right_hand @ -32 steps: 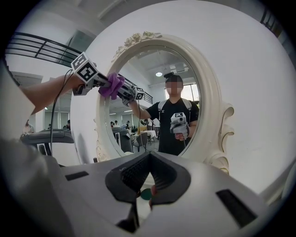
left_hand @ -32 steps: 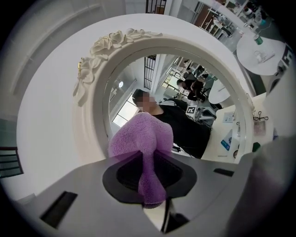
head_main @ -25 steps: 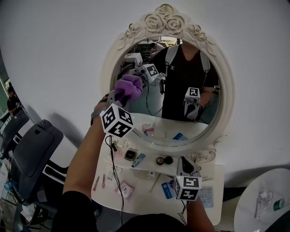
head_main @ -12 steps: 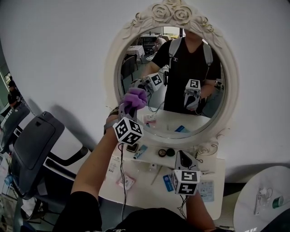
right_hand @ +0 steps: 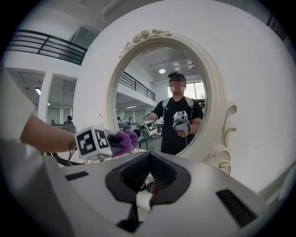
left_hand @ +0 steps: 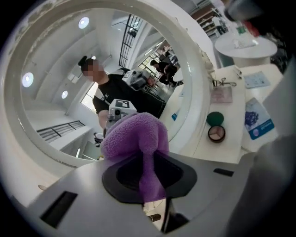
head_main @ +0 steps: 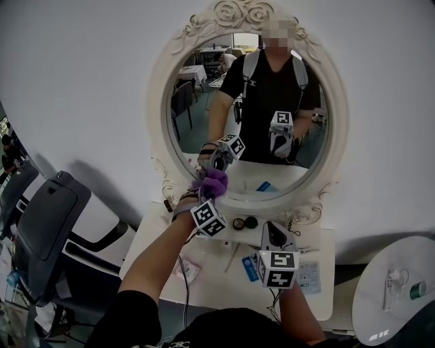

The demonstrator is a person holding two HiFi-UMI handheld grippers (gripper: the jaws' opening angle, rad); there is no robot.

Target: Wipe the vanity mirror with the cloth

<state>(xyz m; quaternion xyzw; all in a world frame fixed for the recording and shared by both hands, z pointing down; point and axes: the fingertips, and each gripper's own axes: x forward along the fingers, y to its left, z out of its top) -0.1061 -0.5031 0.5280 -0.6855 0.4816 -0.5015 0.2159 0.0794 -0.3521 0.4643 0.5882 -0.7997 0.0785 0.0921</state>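
The oval vanity mirror [head_main: 272, 102] in its white carved frame [head_main: 246, 15] hangs above the white vanity table [head_main: 319, 285]. My left gripper [head_main: 209, 192] is shut on a purple cloth [head_main: 213, 182], which presses on the glass at its lower left, near the frame. In the left gripper view the cloth [left_hand: 134, 136] bulges out between the jaws of that gripper [left_hand: 148, 172], close to the frame's rim [left_hand: 192, 88]. My right gripper [head_main: 274, 234] hangs low over the table, shut and empty. From the right gripper view [right_hand: 147, 178] the cloth [right_hand: 124, 140] and mirror [right_hand: 159, 88] show ahead.
Small cosmetics lie on the table: a round compact [head_main: 245, 222] with a green lid [left_hand: 214, 118], a blue packet [head_main: 250, 267] and cards. A grey office chair [head_main: 47, 224] stands at the left. A round white table [head_main: 401, 285] is at the right.
My left gripper has carried the cloth down the glass, from the upper left to the lower left edge. The right gripper has barely moved.
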